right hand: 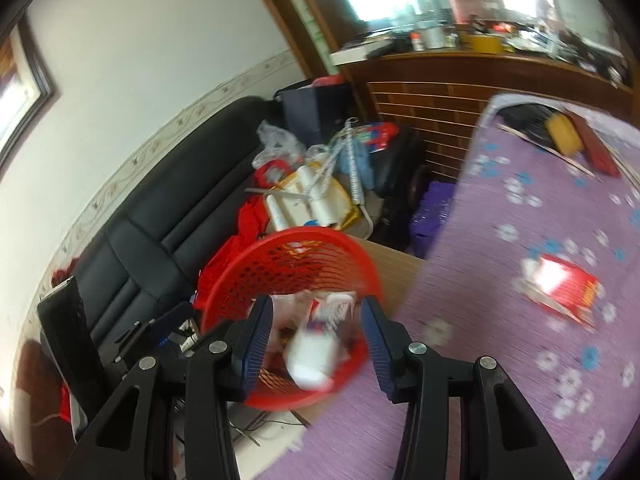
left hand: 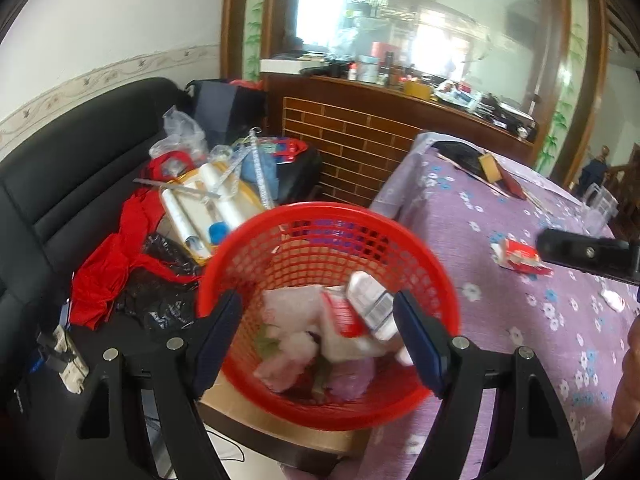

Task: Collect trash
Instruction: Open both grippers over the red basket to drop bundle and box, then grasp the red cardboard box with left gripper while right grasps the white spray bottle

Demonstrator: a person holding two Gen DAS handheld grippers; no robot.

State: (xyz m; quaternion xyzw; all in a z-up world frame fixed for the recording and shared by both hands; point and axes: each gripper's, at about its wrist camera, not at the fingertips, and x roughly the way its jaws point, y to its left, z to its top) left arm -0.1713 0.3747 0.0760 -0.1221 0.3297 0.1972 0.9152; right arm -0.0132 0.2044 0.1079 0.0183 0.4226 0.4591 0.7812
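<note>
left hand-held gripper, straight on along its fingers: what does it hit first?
Probably the trash in the red basket: the left hand-held gripper points down into its mouth, open and empty, and the white carton lies topmost in that line. Depth is unclear.

Right tool [right hand: 316,344] open over red basket [right hand: 352,258]; blurred white item [right hand: 310,362] between jaws.
</note>
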